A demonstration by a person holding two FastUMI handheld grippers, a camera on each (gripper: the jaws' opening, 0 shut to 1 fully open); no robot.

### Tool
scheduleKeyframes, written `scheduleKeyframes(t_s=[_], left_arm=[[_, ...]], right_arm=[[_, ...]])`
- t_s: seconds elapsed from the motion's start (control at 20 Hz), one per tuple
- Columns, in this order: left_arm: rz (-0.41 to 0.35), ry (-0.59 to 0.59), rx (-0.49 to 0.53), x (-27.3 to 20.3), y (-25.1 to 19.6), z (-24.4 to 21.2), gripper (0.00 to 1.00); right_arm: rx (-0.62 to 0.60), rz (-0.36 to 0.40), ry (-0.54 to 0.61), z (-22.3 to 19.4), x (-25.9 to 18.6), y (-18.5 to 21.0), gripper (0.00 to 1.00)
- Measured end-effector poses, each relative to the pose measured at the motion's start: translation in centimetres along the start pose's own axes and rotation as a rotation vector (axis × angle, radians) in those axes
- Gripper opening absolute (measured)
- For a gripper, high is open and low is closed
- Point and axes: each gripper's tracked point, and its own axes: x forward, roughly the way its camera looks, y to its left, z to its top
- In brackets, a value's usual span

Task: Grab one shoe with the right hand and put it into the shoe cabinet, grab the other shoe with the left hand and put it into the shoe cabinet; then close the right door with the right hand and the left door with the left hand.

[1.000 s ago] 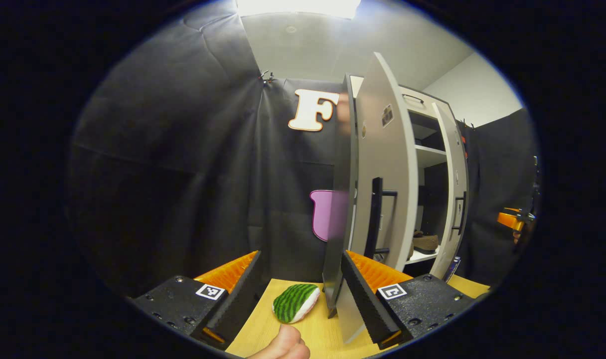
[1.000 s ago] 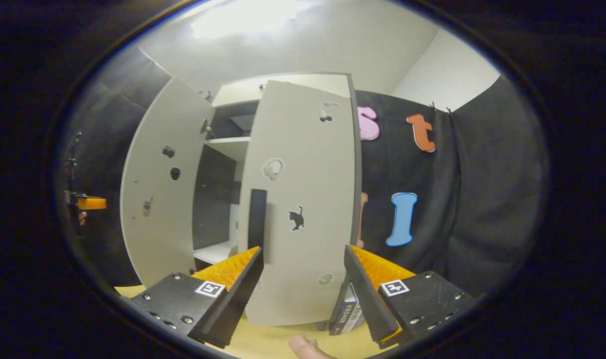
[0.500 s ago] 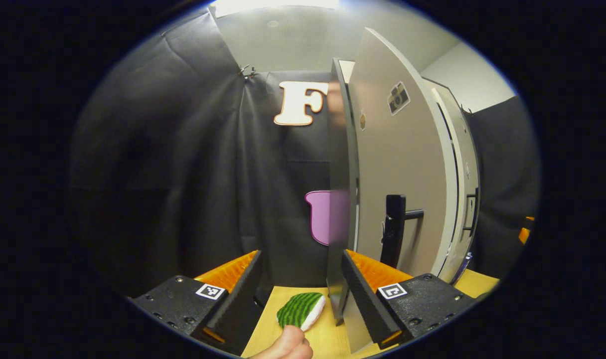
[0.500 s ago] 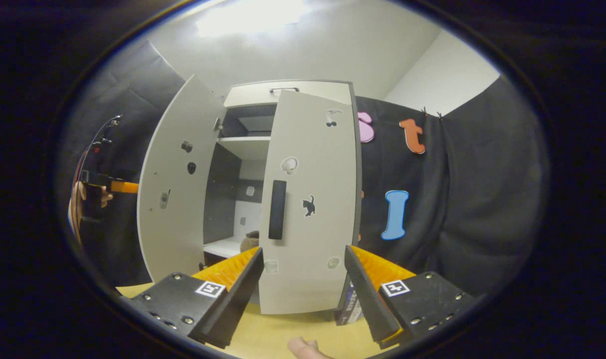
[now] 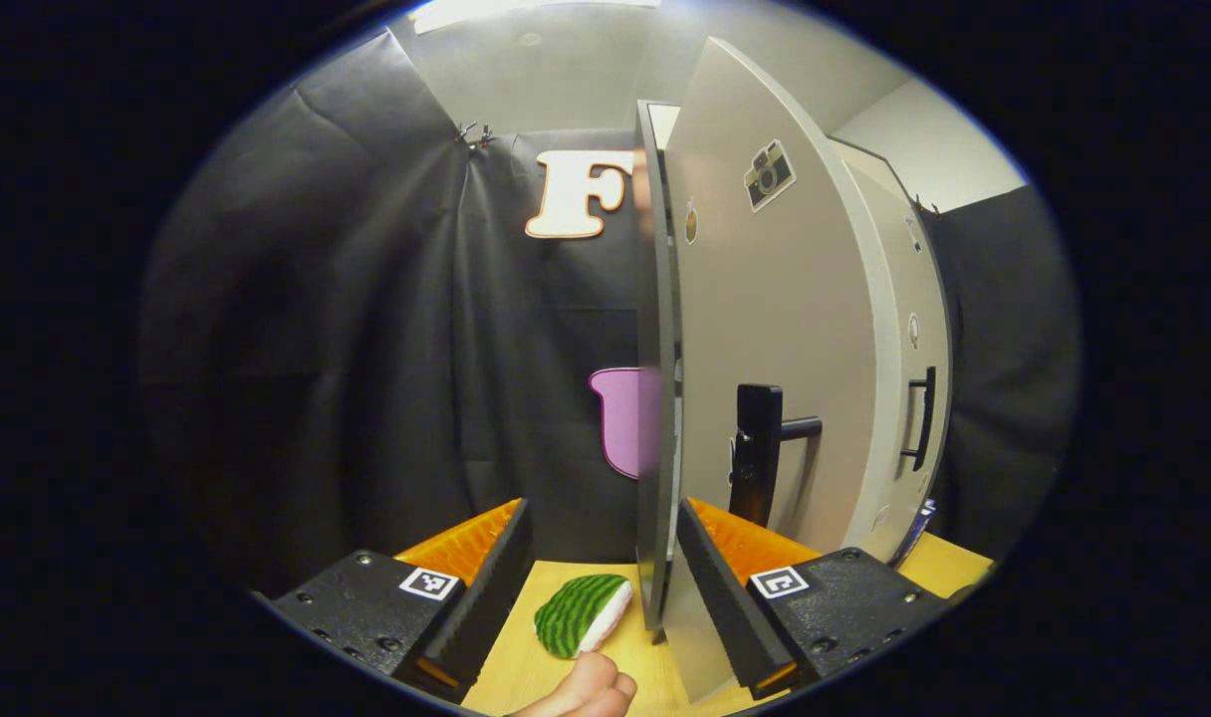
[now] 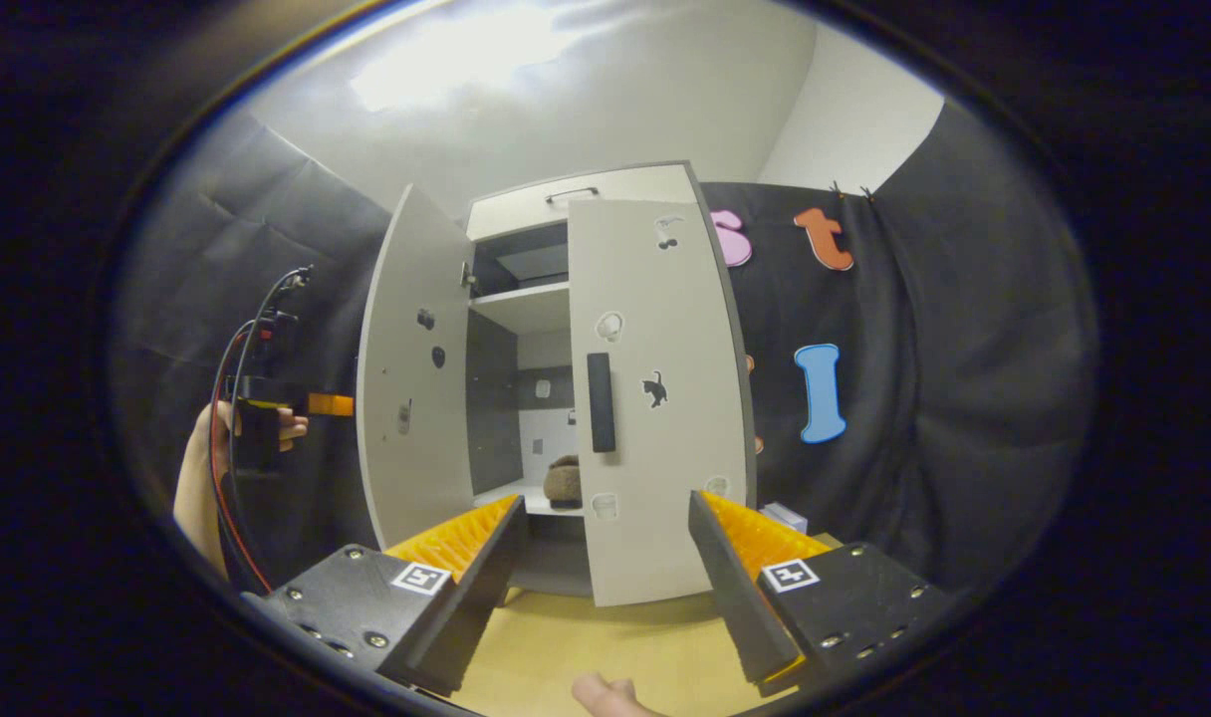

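Up front of the right tongs (image 6: pixel 601 558): the shoe cabinet (image 6: pixel 576 194), right door (image 6: pixel 655 398) swung most of the way in, left door (image 6: pixel 411 368) hanging wide open.
Right tongs: spread apart, nothing between the fingers, hovering off the door face with a gap. My guess is that door just needs a final nudge to seat.
Left tongs (image 5: pixel 601 573): also spread wide and gripping nothing. The left door's edge (image 5: pixel 655 398) stands right between the fingers, tight against the right-hand finger, though whether it's actually touching I can't tell. Looks set up to push the panel round by its edge instead of grabbing the handle (image 5: pixel 760 453).
Left tongs from the other side: in the right gripper view you can see them (image 6: pixel 327 403) held in a hand (image 6: pixel 202 468) just outside the open left door, so they're behind the panel, which is where you'd want to be to swing it shut.
Shoes: one brownish shoe (image 6: pixel 566 478) sits on the lower shelf, visible through the gap between the doors. The second one I can't make out, it may be hidden behind the right door.
Surface: light wood (image 6: pixel 586 647). A green striped watermelon-slice toy (image 5: pixel 581 612) lies on it just ahead of the left tongs, beside the door's bottom corner, looks clear of the swing.
Where we're at: shoes seem stowed, door closing is the bit in progress.
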Motion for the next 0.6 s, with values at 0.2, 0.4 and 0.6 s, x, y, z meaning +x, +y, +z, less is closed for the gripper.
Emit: scheduleKeyframes(t_s=[0.2, 0.4, 0.6], left_arm=[[-0.044, -0.002, -0.04, -0.5, -2.6, -0.4, 0.92], [-0.05, 0.024, -0.021, 0.1, -4.1, -1.3, 0.9], [-0.062, 0.03, -0.017, 0.3, -4.9, -1.8, 0.9]], right_arm=[[-0.014, -0.042, -0.019, 0.4, -0.4, -0.9, 0.98], [-0.014, -0.079, -0.007, 0.1, -0.4, -2.2, 0.98], [-0.005, -0.113, -0.02, 0.5, -0.8, -3.3, 0.98]])
